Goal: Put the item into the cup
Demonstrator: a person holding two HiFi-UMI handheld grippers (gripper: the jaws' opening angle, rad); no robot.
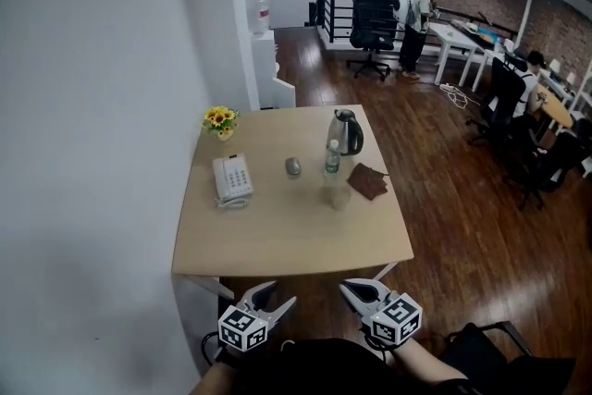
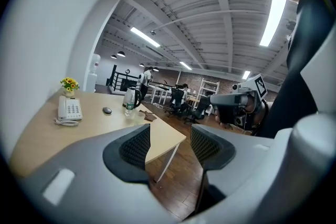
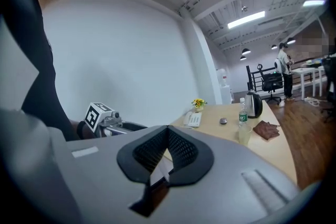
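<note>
Short of the desk's near edge (image 1: 277,265), both tools hang low in the head view, well apart from everything on top

- left hand-held gripper (image 1: 282,292): jaws apart, nothing between the pads, only desk corner and floor seen through the gap
- right hand-held gripper (image 1: 348,289): pads closed together, empty
- cup (image 1: 339,195): pale, translucent, upright near mid-desk, just in front of the water bottle (image 1: 332,158), with the kettle (image 1: 347,131) behind
- likely item: small grey oval (image 1: 293,166), lying on the desk left of the cup, near it but not touching; its long axis seems to run away from the person
- brown cloth (image 1: 368,181) lies right of the cup; could be the item instead, cannot tell
- grey oval lies ahead of the left tool, which looks nearer and already open; cup lines up more with the right
- writing: bottle label too small to read; telephone (image 1: 231,178) keys unreadable; marker cubes show only black-and-white squares
</note>
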